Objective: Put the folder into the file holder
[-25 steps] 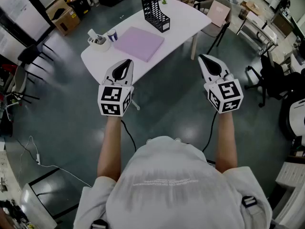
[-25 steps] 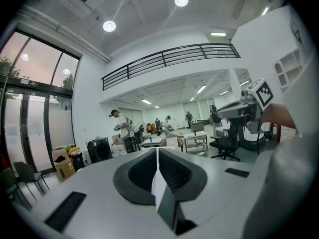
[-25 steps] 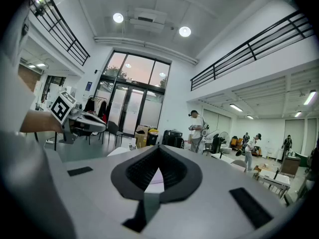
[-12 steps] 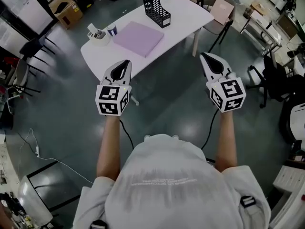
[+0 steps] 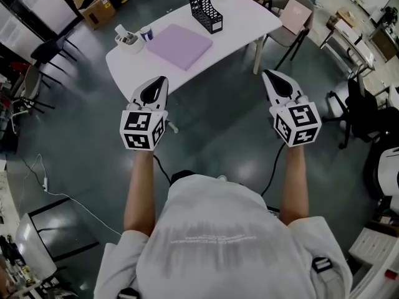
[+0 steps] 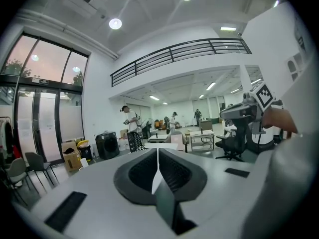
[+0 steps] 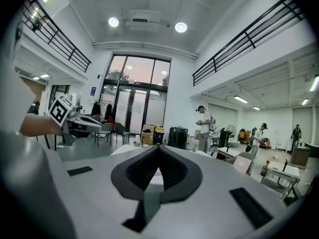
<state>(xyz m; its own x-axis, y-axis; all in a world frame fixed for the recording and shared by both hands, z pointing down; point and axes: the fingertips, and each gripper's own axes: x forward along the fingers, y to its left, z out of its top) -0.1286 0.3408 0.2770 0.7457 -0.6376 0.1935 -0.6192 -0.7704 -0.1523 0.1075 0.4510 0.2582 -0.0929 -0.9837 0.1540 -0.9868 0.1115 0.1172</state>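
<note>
The left gripper (image 5: 163, 80) and the right gripper (image 5: 265, 74) are held out side by side, well apart, each pointed towards the white table (image 5: 243, 18). In the left gripper view the jaws are seen pressed together, with nothing caught between them. In the right gripper view it is the same: the jaws are closed flat on each other and nothing is held.

From the head view, the left gripper's tip is seen at the table's near edge. The right gripper is held over the grey floor (image 5: 212, 129), near the table leg (image 5: 256, 58).

The purple folder (image 5: 179, 45) is laid flat on the table, untouched and well apart from both grippers. The black mesh file holder (image 5: 204, 8) is stood upright behind it, towards the far edge, just beside the folder's far corner.

At the table's left end a white container (image 5: 128, 40) and a small cup (image 5: 147, 35) are set close together. A chair (image 5: 293, 14) is drawn up at the right end. A person (image 7: 205, 128) is seen far off in the hall.
</note>
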